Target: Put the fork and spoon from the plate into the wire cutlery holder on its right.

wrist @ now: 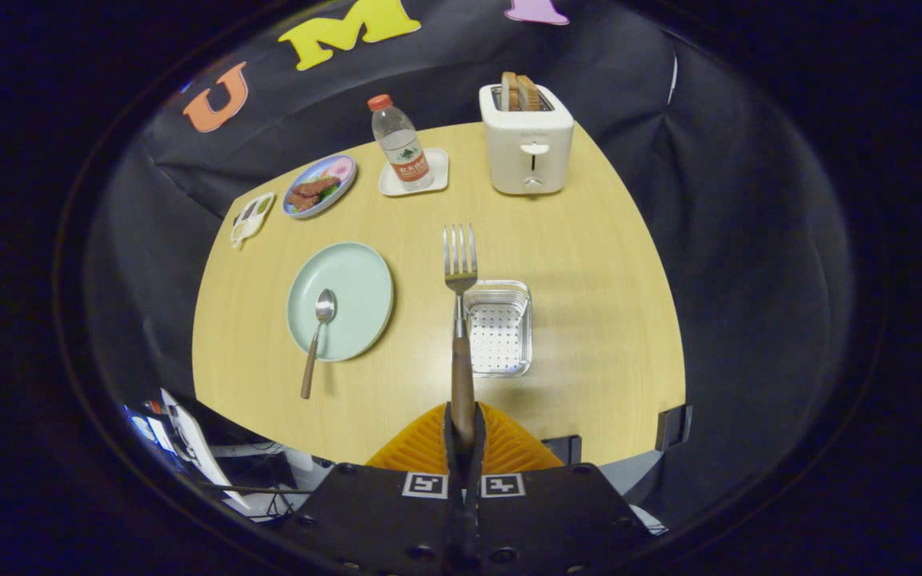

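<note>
The tool [462, 436], at bottom centre, is clamping its orange fingers [421, 448] on the fork [459, 272] handle, tines pointing up mid-frame. The tabletop [589, 264] is carrying a pale green plate [361, 280] left of centre, the spoon [318, 328] lying across its lower rim. The wire cutlery holder [499, 328] is sitting just right of the fork.

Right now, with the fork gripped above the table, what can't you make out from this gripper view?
- Fork: the end of its handle is hidden between the gripper fingers.
- Wire cutlery holder: its left edge sits behind the fork handle.
- Small tray left of the food plate: contents too small to identify.
- Bottle: label too small to read.
- Toaster: slots seen at an angle, insides hidden.
</note>
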The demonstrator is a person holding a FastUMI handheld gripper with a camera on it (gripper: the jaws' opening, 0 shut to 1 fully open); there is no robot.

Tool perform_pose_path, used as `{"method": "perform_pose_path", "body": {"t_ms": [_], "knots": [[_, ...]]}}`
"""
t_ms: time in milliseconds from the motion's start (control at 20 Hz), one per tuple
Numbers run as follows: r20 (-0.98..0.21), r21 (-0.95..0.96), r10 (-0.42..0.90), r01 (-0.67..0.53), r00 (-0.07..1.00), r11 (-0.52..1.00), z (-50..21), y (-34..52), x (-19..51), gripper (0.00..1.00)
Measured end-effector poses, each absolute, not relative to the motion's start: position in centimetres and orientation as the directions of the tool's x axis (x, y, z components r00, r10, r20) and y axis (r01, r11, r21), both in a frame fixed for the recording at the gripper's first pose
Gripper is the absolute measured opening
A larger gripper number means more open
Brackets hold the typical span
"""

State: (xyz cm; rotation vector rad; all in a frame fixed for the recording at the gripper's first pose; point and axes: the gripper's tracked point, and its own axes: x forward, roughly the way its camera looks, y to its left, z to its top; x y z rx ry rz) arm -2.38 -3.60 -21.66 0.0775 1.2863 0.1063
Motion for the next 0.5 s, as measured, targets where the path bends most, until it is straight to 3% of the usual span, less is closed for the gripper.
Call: {"method": "perform_pose_path", "body": {"t_ms": [500], "knots": [[-0.983, 0.163, 0.159, 0.045, 0.087, 0.986, -23.5, -5.2, -4.9, 0.01]]}}
